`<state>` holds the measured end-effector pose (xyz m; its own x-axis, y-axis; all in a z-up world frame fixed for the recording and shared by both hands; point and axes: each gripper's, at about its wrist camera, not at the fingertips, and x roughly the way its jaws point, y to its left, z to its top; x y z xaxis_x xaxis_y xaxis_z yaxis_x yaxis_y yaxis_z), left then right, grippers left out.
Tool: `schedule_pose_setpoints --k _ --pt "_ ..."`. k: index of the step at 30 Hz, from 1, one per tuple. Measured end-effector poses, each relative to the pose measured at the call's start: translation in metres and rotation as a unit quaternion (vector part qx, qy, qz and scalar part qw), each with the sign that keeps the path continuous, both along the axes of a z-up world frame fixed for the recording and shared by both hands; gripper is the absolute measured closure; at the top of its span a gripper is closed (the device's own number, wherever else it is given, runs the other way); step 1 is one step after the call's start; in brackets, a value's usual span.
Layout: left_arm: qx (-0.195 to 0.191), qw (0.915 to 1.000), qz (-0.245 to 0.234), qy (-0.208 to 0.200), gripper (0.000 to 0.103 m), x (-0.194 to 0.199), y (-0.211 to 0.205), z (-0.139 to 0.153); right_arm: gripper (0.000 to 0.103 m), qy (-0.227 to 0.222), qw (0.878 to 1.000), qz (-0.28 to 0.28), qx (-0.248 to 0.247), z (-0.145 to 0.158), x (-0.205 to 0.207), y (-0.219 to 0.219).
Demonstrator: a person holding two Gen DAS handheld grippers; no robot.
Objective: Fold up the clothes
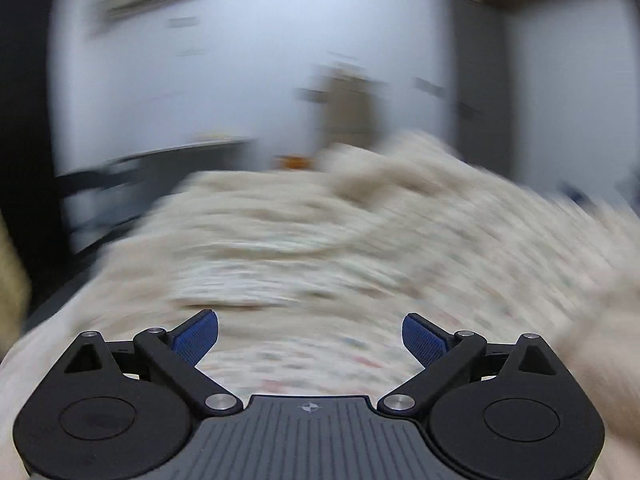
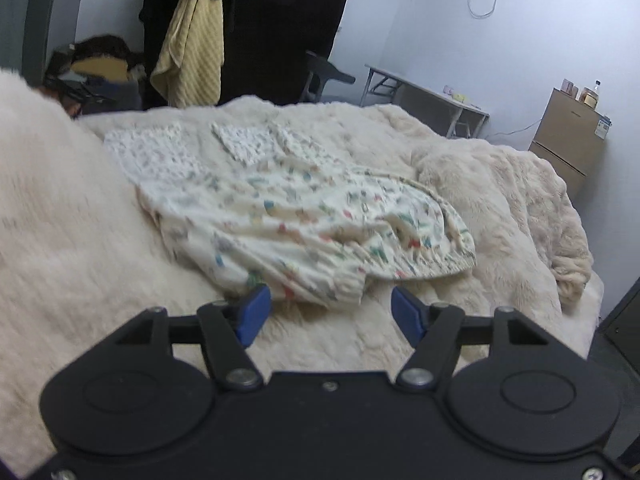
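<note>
Nearest, the right gripper (image 2: 328,310) hangs low over the bed (image 2: 80,240), its blue pads (image 2: 252,312) apart with nothing between them; the near hem of the garment (image 2: 304,220) lies just beyond the tips, not pinched. The left gripper (image 1: 310,340) stands wide too, empty, with printed cloth blurred beneath it.

The garment, a cream piece with a small coloured print, sprawls across the middle of the bed on the fluffy blanket (image 2: 500,184). Its near part is bunched and rumpled, one rounded flap lapping toward the right edge; farther off, two pale printed sections lie flatter toward the head of the bed.

By my reading, both hands are between grips: one fold or tug seems finished and the cloth is not yet tidy. The next move calls for picking fresh hold points, likely the crumpled near hem, and pulling it flat before folding over.

Beyond the bed stand a folding table (image 2: 424,96) and a brown cabinet (image 2: 568,132) by the wall, with a yellow towel (image 2: 192,52) hanging at the back.

The left view is badly smeared, so where that gripper sits over the garment I cannot tell. What kind of garment it is also stays unclear.
</note>
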<state>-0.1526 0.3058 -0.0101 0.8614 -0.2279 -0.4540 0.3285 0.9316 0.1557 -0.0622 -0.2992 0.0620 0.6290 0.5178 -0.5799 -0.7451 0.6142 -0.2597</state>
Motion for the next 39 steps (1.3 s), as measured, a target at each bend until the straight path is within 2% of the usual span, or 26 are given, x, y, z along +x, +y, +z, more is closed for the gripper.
schedule_pose_setpoints --k 2,4,6,9,11,15,16,17,19,26,28,30,31,39 --pt "0.034 0.9978 -0.052 0.020 0.006 -0.001 -0.019 -0.011 0.036 -0.004 1.000 0.004 -0.015 -0.007 -0.003 0.005" --pt "0.058 0.9945 -0.081 0.031 0.006 0.001 -0.035 -0.023 0.036 -0.005 1.000 0.010 -0.023 -0.010 -0.004 0.010" --pt "0.078 0.9921 -0.090 0.040 0.006 0.006 -0.047 -0.037 0.033 -0.009 0.999 0.018 -0.032 -0.015 -0.005 0.014" --pt "0.115 0.9893 -0.088 0.019 0.008 0.014 -0.068 -0.053 0.026 -0.024 0.999 0.023 -0.039 -0.018 -0.004 0.013" --pt "0.140 0.9864 -0.086 0.005 0.011 0.020 -0.082 -0.063 0.026 -0.035 0.998 0.025 -0.042 -0.019 -0.003 0.012" --pt "0.143 0.9881 -0.057 -0.001 0.011 0.037 -0.100 -0.063 0.026 -0.079 0.995 0.026 -0.058 -0.020 0.003 0.007" --pt "0.112 0.9921 -0.043 0.037 0.011 0.050 -0.099 -0.060 0.026 -0.092 0.993 0.030 -0.066 -0.020 0.004 0.007" --pt "0.107 0.9925 -0.041 0.043 0.011 0.052 -0.100 -0.057 0.026 -0.095 0.993 0.032 -0.066 -0.019 0.007 0.008" --pt "0.089 0.9934 -0.026 0.068 0.011 0.063 -0.099 -0.054 0.026 -0.087 0.994 0.034 -0.055 -0.019 0.012 0.009" --pt "0.101 0.9903 -0.027 0.092 0.010 0.072 -0.105 -0.059 0.026 -0.085 0.993 0.056 -0.056 -0.037 0.017 0.029" --pt "0.106 0.9900 -0.028 0.089 0.009 0.066 -0.106 -0.060 0.029 -0.077 0.993 0.061 -0.058 -0.041 0.020 0.033" --pt "0.108 0.9896 -0.031 0.090 0.008 0.065 -0.106 -0.063 0.045 -0.058 0.994 0.066 -0.058 -0.042 0.023 0.035" --pt "0.109 0.9896 -0.029 0.090 0.007 0.065 -0.106 -0.063 0.047 -0.046 0.995 0.069 -0.060 -0.042 0.024 0.035" --pt "0.112 0.9895 -0.033 0.086 0.005 0.063 -0.106 -0.067 0.048 -0.050 0.994 0.064 -0.069 -0.045 0.019 0.032"
